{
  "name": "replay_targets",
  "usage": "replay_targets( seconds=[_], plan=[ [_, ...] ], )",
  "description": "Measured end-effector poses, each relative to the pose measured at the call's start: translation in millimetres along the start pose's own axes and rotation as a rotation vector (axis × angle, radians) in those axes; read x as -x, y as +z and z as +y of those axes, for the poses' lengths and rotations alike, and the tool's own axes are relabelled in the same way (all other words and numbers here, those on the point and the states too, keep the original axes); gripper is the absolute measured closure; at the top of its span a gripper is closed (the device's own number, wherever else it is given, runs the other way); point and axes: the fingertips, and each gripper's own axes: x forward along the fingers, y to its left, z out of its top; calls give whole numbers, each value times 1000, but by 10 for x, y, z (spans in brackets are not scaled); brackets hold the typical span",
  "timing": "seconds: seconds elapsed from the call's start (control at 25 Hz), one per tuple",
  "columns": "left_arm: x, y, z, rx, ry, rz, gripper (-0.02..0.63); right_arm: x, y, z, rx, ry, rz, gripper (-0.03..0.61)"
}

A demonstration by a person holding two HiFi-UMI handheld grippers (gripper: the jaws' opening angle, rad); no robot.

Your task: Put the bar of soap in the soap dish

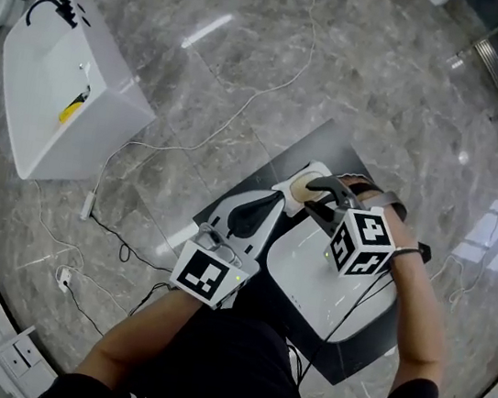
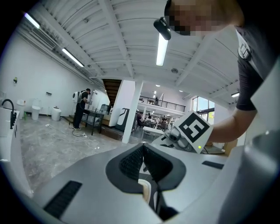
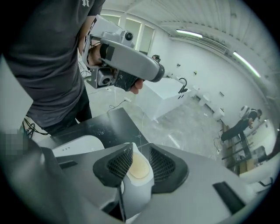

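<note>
Jaws of the right gripper (image 3: 140, 153) clamp the white soap dish (image 3: 134, 192), the tan bar of soap (image 3: 139, 168) lying in it between them, near the dark desk's (image 3: 98, 124) far edge; the left gripper (image 2: 142, 151) has its jaws together.

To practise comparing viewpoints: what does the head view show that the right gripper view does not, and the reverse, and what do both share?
Head view only: the marker cube on the right hand-held gripper, and a yellow item in the white basin. Right gripper view only: ceiling strip lights and a distant person. Both: the beige bar of soap in the white soap dish, and the basin with its black tap.
</note>
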Motion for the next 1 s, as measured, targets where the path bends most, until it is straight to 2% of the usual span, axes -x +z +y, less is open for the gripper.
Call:
replay_targets(
  seconds=[0.24, 0.48, 1.0],
  plan=[
    [105, 199, -200, -41, -53, -19, 607, 306, 309, 34, -128, -93, -93, 529],
    [277, 395, -375, -63, -90, -32, 607, 617, 604, 98, -183, -177, -129, 569],
    [818, 500, -730, -79, -154, -77, 607, 897, 1075, 470, -205, -290, -100, 571]
  ],
)
